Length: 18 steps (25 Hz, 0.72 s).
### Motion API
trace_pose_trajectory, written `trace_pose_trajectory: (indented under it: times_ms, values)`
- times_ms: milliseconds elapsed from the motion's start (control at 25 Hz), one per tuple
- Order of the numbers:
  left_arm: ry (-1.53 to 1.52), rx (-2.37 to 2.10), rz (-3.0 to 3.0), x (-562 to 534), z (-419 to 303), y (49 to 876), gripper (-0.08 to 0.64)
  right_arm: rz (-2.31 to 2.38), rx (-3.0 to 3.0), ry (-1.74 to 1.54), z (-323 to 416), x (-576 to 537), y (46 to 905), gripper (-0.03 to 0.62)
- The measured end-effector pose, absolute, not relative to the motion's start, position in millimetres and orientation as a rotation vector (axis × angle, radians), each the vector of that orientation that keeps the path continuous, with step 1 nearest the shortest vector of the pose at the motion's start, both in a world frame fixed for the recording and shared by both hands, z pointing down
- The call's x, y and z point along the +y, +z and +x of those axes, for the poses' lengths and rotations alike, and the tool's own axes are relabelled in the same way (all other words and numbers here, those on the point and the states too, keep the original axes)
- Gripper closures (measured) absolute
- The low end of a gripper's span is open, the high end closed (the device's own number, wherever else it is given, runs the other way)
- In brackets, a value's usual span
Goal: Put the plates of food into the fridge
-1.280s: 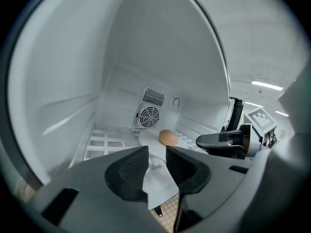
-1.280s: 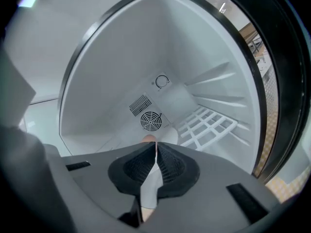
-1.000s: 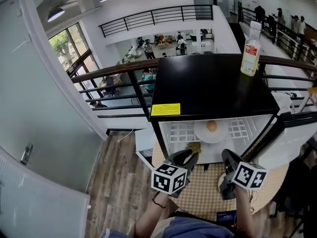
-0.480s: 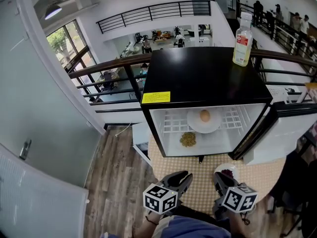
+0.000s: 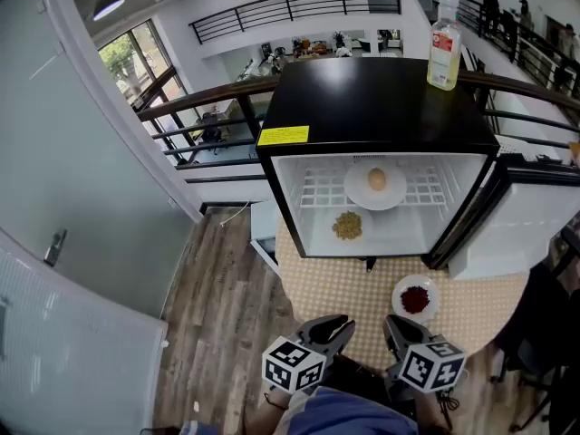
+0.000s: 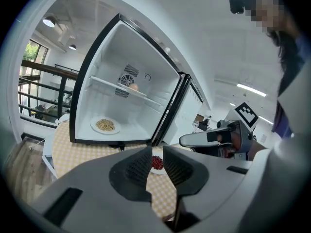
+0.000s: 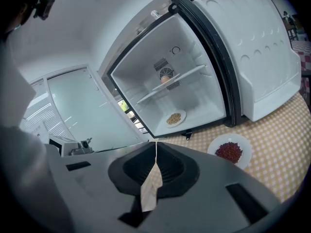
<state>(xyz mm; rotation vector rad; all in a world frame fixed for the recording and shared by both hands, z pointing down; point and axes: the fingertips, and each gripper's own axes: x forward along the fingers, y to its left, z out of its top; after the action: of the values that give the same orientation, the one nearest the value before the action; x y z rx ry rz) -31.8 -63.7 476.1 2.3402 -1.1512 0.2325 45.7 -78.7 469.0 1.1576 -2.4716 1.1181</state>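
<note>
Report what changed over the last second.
Both grippers drew back from the fridge toward the person. The left gripper withdrew from the plate of grains on the fridge floor; its jaws have just been closing, nothing between them. The right gripper stayed shut. The egg plate on the shelf, the red-bean plate on the table and the open door stayed put.

Black-topped mini fridge [image 5: 381, 107], door open, white inside. Plate w/ round tan item [image 5: 355, 188] on its wire shelf; plate w/ yellowish grains [image 6: 94, 126] on its floor; plate w/ red bits [image 5: 416, 281] outside, just in front
</note>
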Motion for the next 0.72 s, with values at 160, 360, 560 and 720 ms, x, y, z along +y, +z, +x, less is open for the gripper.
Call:
trace_pose_trajectory:
  times_ms: [160,360,560,720]
  values:
    - [0.221,-1.126,2.354,-55,-22,474,0.480,1.159,-2.457,1.161,55,-65,476,0.572]
    - [0.231,-1.106,2.411,-56,-11,464,0.485,1.184,-2.454,1.188,63,-56,477,0.572]
    - [0.231,-1.110,2.438,-45,-7,455,0.499,1.179,-2.467,1.181,60,-48,471,0.572]
    - [0.241,-1.106,2.441,-35,-8,458,0.502,1.174,-2.476,1.177,55,-43,471,0.572]
